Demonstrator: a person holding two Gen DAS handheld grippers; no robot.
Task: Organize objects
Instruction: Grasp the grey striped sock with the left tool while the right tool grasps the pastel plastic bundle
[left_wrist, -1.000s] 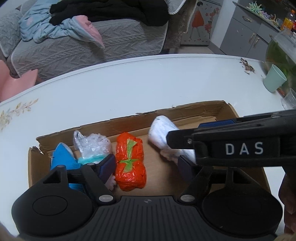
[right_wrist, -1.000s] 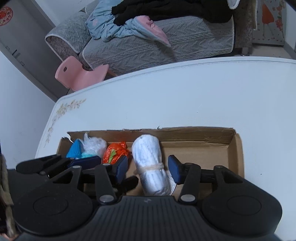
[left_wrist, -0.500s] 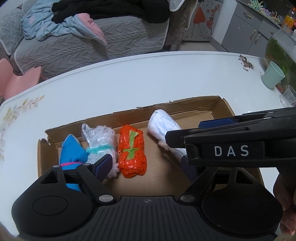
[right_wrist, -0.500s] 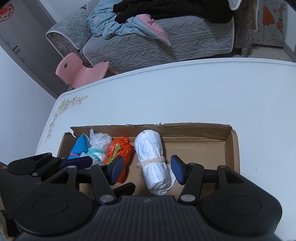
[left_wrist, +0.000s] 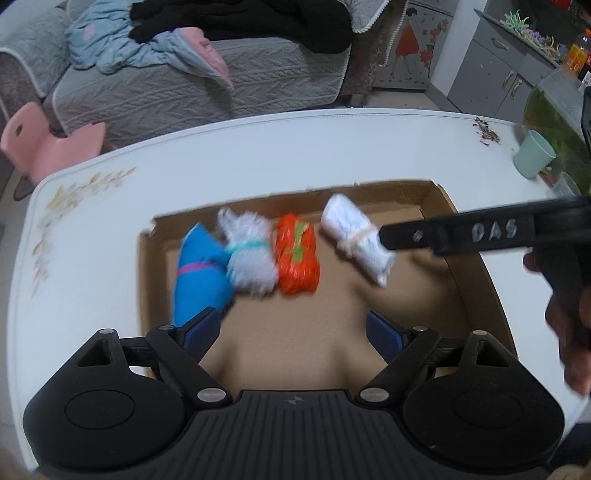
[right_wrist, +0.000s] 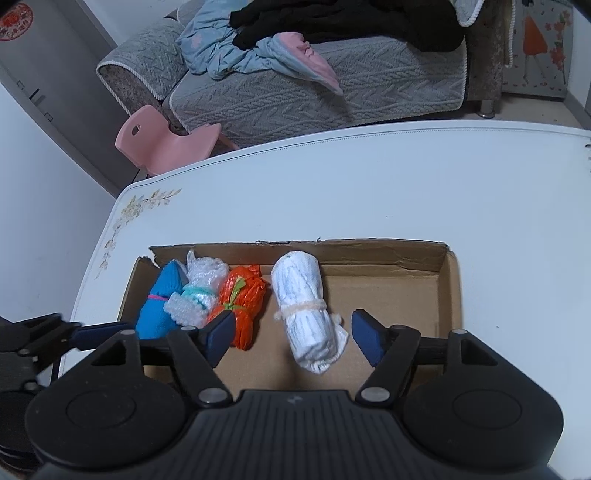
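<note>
Item one, nearest me: my right gripper (right_wrist: 293, 334), low in the frame, jaws opening, the white roll between the pads but touched by neither. My left gripper (left_wrist: 293, 332), bottom centre of its own view, jaws also opening, nothing between them but bare box floor.

Item two: white cloth roll (right_wrist: 304, 312), faintly blue-striped, bound by a pale elastic band, lying lengthwise on the floor of the cardboard box (right_wrist: 448, 295), centre frame, loose end toward me.

Item three, just to its left: orange plastic bundle (right_wrist: 242, 302) tied with a green strip.

Item four, further left: clear bubble-wrap bundle (right_wrist: 199, 291) with a teal band, touching the orange one.

Item five, at the box's left end: blue cloth roll (right_wrist: 160, 301) with a pink band.

Item six: white table (right_wrist: 369, 192) carrying the box, floral print at its left corner.

Item seven, upper right of the left view: mint cup (left_wrist: 533, 153).

Item eight, top of frame: grey quilted sofa (right_wrist: 314, 92) heaped with clothes; pink chair (right_wrist: 166, 142) beside it.
</note>
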